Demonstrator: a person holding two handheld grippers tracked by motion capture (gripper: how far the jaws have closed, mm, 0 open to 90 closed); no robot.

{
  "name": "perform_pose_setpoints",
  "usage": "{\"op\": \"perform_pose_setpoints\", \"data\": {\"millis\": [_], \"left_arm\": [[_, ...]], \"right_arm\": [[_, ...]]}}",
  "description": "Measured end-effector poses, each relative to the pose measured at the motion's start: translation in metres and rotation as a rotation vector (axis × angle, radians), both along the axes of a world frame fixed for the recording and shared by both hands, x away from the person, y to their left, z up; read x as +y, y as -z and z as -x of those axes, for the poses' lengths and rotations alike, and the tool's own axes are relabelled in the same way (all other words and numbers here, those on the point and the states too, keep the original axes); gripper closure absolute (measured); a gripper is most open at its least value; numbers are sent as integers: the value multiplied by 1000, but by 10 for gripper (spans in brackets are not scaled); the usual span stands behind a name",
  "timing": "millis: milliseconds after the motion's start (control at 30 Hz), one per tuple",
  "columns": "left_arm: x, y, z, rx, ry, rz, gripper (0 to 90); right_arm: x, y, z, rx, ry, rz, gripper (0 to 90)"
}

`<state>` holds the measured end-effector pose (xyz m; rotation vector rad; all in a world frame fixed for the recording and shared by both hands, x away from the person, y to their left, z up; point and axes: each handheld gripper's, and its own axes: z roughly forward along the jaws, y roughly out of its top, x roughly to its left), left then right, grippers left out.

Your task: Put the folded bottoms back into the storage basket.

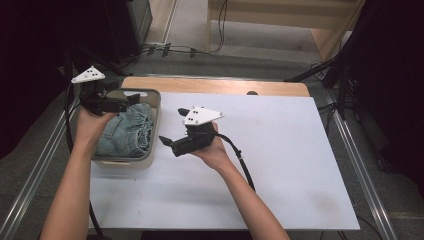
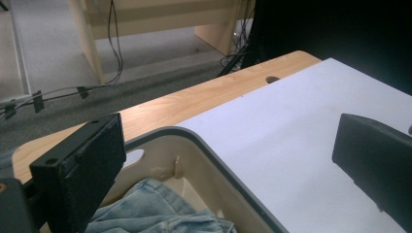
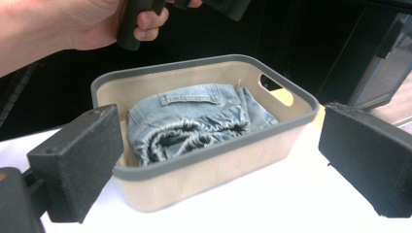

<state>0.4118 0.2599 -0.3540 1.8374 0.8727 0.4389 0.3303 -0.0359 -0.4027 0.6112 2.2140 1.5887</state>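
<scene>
Two open grippers — jeans (image 3: 194, 121) binned

We see two bare forearms without sleeves, each hand gripping a black gripper, the left gripper (image 1: 131, 98) and right gripper (image 1: 172, 128), both with blocky matte fingers (image 3: 77, 160), a dotted white three-cornered plate (image 1: 202, 115) and a black cable (image 1: 240, 157).

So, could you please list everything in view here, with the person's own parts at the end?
bin: one, beige with grey rim, left edge of the table
jeans: one pair, light blue, folded inside the bin
sheet: one, white, covering the table
table: one, light wood, far strip bare
left gripper: one, black, open, above the bin
right gripper: one, black, open, facing the bin
forearms: two, bare, from the near edge
</scene>
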Motion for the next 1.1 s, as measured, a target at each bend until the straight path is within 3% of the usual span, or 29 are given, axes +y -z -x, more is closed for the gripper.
{"op": "perform_pose_setpoints", "data": {"millis": [367,533,800,1100], "left_arm": [[-23,-5,25,-51,64,11,0],[-32,-5,37,-74,78,25,0],[-47,1,51,-94,92,14,0],[-55,7,63,-105,121,35,0]], "right_arm": [[-51,-6,15,-6,54,-67,0],[-77,-8,21,-4,80,-75,0],[-118,-5,30,0,137,-100,0],[-146,1,38,8,185,-104,0]]}}
